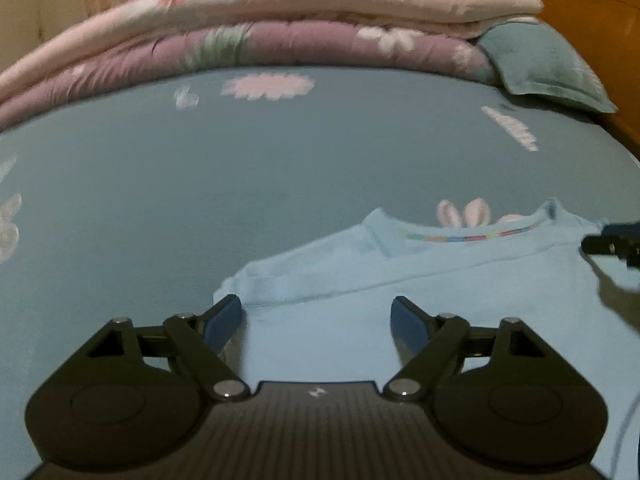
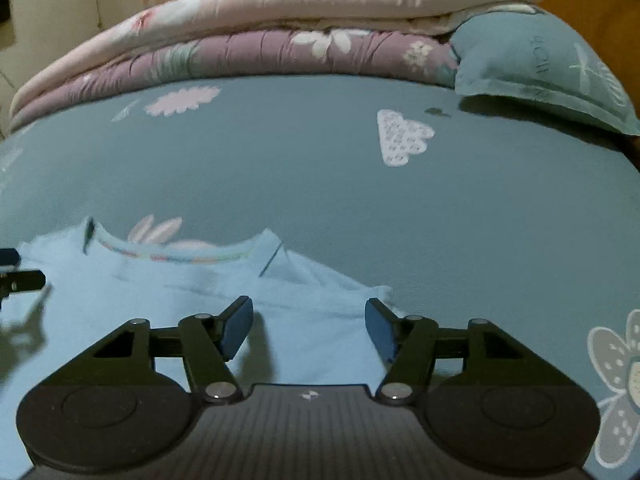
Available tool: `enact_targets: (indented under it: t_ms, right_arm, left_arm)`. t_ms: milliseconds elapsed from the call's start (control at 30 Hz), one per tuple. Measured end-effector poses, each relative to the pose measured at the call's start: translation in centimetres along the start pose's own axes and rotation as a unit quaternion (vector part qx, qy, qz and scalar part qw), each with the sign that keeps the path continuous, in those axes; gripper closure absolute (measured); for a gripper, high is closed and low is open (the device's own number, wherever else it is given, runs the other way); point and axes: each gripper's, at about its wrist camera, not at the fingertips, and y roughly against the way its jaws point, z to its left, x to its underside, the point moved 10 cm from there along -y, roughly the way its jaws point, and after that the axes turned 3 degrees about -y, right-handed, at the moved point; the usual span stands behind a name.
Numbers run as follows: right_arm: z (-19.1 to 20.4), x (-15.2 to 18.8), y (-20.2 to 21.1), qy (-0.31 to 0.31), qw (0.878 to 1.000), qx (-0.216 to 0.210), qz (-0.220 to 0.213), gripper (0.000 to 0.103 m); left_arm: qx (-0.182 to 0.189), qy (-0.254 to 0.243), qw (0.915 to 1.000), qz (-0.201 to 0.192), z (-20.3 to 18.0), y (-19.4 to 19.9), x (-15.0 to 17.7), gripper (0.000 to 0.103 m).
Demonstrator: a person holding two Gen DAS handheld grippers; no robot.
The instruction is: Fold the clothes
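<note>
One light-blue shirt lies under two open tongs, beyond it two folded quilts.

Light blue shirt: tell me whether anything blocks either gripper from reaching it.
Nothing visible does. The light blue shirt lies flat on the bed sheet, and the open left gripper and right gripper hang directly over it with nothing between.

The light blue T-shirt is soft matt knit cloth lying on the smooth teal printed bedsheet. Beyond the sheet, folded quilts look puffy and stitched. Both grippers' frames are matt black plastic with shiny metal pins.
</note>
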Motion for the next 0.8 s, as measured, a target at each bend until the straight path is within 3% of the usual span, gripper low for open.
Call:
enact_targets:
  t_ms: [100, 200, 367, 500, 567, 700, 800]
  right_arm:
    - [2.1, 0.5, 2.5, 0.016, 0.999, -0.047, 0.004, 0.035]
    - [4.3, 2.8, 5.0, 0.064, 0.995, -0.068, 0.022, 0.034]
    - [5.6, 8.2, 7.6, 0.11, 0.991, -0.06, 0.043, 0.034]
    - [5.7, 12.0, 9.2, 0.124, 0.99, -0.05, 0.052, 0.028]
    - [5.4, 12.2, 10.1, 0.122, 0.991, -0.043, 0.045, 0.028]
    - [6.0, 11.5, 11.2, 0.115, 0.992, -0.047, 0.03, 0.028]
    - [7.7, 11.6, 11.6, 0.116, 0.991, -0.064, 0.03, 0.027]
  left_arm:
    - [0.038, -0.023, 0.999, -0.002, -1.8, 2.2, 0.7, 0.02]
    - [0.052, -0.049, 0.9974, 0.005, -3.7, 4.3, 2.3, 0.02]
    - [0.027, -0.056, 0.998, 0.008, -4.1, 6.8, 6.4, 0.02]
    - [0.019, -0.031, 0.9988, 0.034, -3.5, 7.8, 9.8, 0.02]
    - [0.022, -0.015, 0.999, 0.034, -3.4, 8.9, 9.8, 0.02]
    - [0.034, -0.05, 0.9981, 0.009, -5.0, 11.2, 8.8, 0.019]
    - [0.042, -0.076, 0.9951, 0.048, -6.7, 10.8, 9.9, 0.019]
